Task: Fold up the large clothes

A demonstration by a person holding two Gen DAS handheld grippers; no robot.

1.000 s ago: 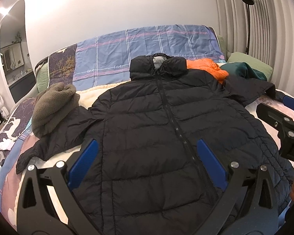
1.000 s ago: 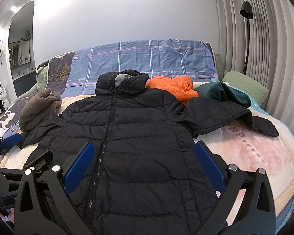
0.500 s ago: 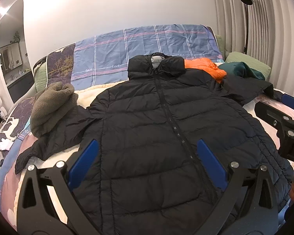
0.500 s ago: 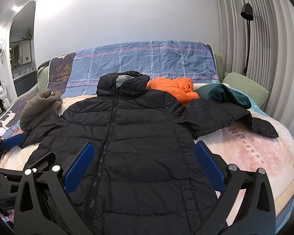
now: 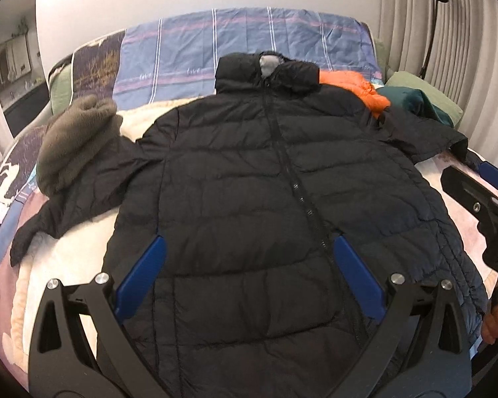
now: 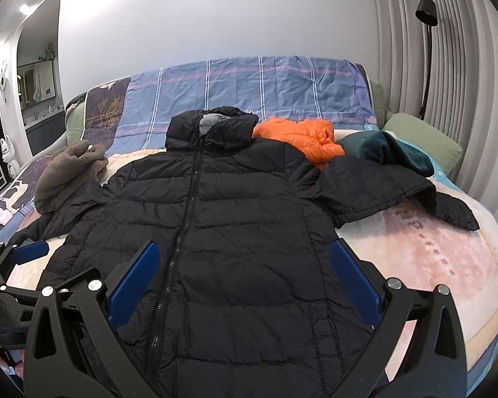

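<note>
Lining up for the first fold

Hovering over the hem end of the jacket (image 5: 249, 199), spread zipped and front-up across the bed (image 6: 448, 265), collar toward the headboard. Left gripper (image 5: 245, 275) spread wide, holding nothing; right gripper (image 6: 242, 272) likewise gaping and empty. Best begun with the sleeves: left sleeve (image 5: 66, 205) partly under the grey fleece (image 5: 73, 139), so worth sliding free first; right sleeve (image 6: 381, 192) bunched near the orange garment (image 6: 302, 139) and teal garment (image 6: 391, 152). Pinching each cuff through both layers, then laying it flat across the chest. Puffy fabric probably slippery and springy, so biting deep and pressing air out along each crease.
</note>
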